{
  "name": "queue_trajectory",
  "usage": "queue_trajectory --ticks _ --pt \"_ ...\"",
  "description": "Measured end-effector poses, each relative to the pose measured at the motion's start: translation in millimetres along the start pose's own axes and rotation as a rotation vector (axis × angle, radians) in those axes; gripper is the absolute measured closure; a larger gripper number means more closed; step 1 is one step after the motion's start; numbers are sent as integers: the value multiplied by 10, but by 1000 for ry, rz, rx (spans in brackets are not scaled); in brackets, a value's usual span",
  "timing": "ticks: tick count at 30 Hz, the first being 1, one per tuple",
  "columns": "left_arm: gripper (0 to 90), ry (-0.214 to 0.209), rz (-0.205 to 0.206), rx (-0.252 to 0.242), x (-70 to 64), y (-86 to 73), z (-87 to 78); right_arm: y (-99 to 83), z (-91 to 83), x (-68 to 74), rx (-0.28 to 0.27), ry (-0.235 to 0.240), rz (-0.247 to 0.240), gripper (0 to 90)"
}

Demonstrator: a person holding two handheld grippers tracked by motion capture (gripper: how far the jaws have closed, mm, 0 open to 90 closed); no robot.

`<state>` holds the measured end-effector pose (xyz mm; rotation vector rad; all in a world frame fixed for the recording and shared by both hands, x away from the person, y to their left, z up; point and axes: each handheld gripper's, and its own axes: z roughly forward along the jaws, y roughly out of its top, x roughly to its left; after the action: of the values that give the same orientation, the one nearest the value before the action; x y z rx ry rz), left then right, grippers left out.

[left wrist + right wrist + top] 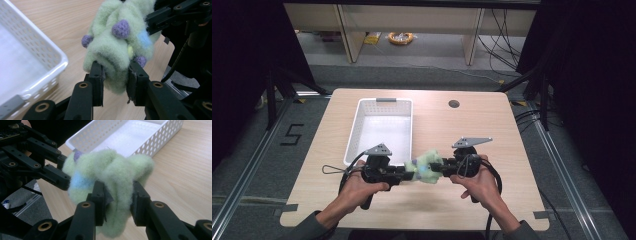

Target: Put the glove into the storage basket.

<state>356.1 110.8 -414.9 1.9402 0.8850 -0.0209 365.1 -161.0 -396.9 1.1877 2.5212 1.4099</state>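
Note:
A pale green fuzzy fabric piece [428, 164] with purple bobbles and a blue patch hangs bunched between both grippers, just above the table near its front. My left gripper [115, 75] is shut on one end of the green fabric [117, 47]. From the other side my right gripper [117, 195] is shut on the other end of the fabric [112, 175]. In the high view the left gripper [409, 173] and right gripper [438, 167] point at each other, almost touching.
A white perforated basket [354, 131] stands empty on the wooden table [492, 135], just behind the left gripper. A round cable hole [454, 104] sits at the table's back right. Dark curtains flank the table.

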Motion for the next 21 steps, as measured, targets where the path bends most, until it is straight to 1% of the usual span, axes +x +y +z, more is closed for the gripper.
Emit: queue_trajectory --ticks 1,2,3,4,5,6,7,8,9,10,11,12,13,15,16,17,19,20,21 --pt "684 -3 -10 0 29 23 -27 31 11 8 3 3 6 695" --pt "684 -5 -14 -3 47 37 -40 70 35 -6 -4 6 3 695" --pt "684 2 -21 -3 73 58 -63 96 42 -4 1 -4 2 695" --pt "684 5 -25 -2 90 70 -79 135 68 4 6 7 20 695" --pt "684 3 -30 1 115 89 -100 160 93 -1 3 15 13 695" --pt "684 -2 -38 5 159 118 -133 195 116 -4 8 15 17 695" --pt "684 8 -41 2 174 129 -150 251 145 -2 14 9 12 695" --pt "684 9 -48 1 197 147 -172 278 160 3 16 12 16 695" --pt "683 8 -47 7 227 163 -204 316 179 5 17 9 19 695" --pt "683 10 -57 5 242 175 -222 378 226 5 12 38 20 695" --pt "683 12 -55 7 272 191 -254 378 226 5 12 38 20 695" --pt "683 18 -60 3 295 204 -284 415 240 16 18 36 28 695" --pt "683 23 -63 3 318 215 -313 450 258 19 17 36 25 695" --pt "682 24 -74 5 378 236 -372 527 322 24 19 63 27 695" --pt "682 27 -79 5 398 240 -387 557 340 45 27 51 39 695" --pt "681 29 -85 4 440 244 -411 581 365 40 31 59 28 695" --pt "680 27 -100 13 510 252 -446 633 435 47 37 58 32 695" --pt "679 31 -106 6 553 254 -463 656 474 47 39 61 31 695" --pt "679 47 -110 1 602 252 -478 676 510 46 39 63 37 695"
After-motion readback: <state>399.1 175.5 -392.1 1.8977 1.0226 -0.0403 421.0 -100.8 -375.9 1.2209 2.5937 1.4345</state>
